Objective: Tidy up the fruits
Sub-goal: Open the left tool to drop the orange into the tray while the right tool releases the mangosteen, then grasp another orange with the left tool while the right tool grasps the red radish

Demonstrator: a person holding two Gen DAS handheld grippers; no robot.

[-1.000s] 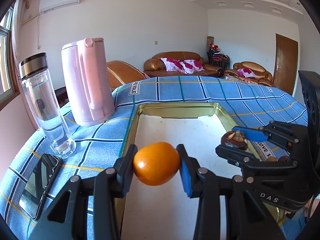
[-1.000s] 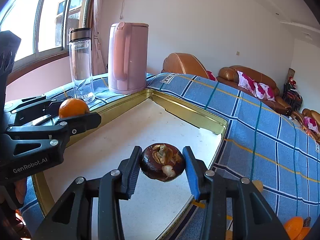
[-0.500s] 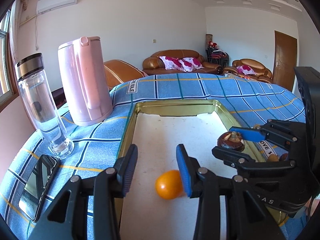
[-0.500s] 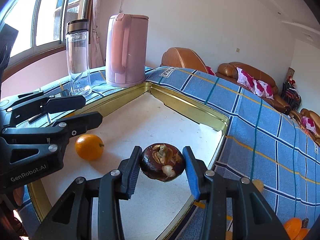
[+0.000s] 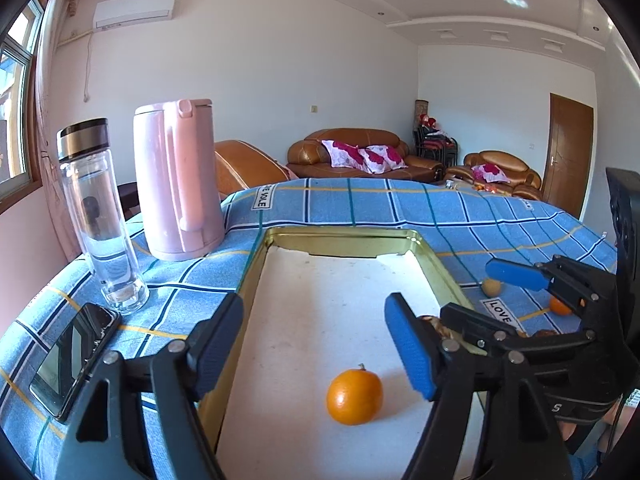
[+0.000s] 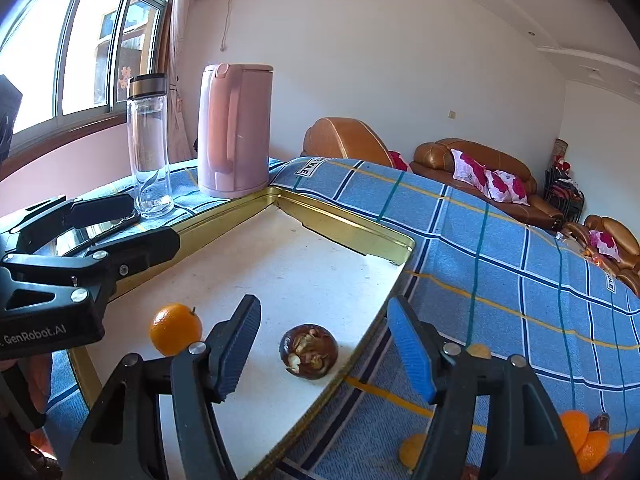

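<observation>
Gold-rimmed and white-floored, the tray (image 5: pixel 256 256) is laid on a blue checked tablecloth (image 5: pixel 360 204). Two fruits are seen resting on its floor: an orange (image 5: pixel 354 396) nearer the left side and a dark brown mangosteen (image 6: pixel 309 350) close to the right rim, the two set apart. The left gripper (image 5: pixel 316 348) is held above the orange with its jaws parted; they have just been opening, and nothing is pressed between the pads. The right gripper (image 6: pixel 322 346) is likewise spread, its jaws having just been opening, with the mangosteen lying free on the tray below the gap. A pink kettle (image 5: pixel 176 180), a clear bottle (image 5: pixel 100 220) and a phone (image 5: pixel 72 356) are placed left of the tray. More oranges (image 6: pixel 584 436) are seen on the cloth to the right.
</observation>
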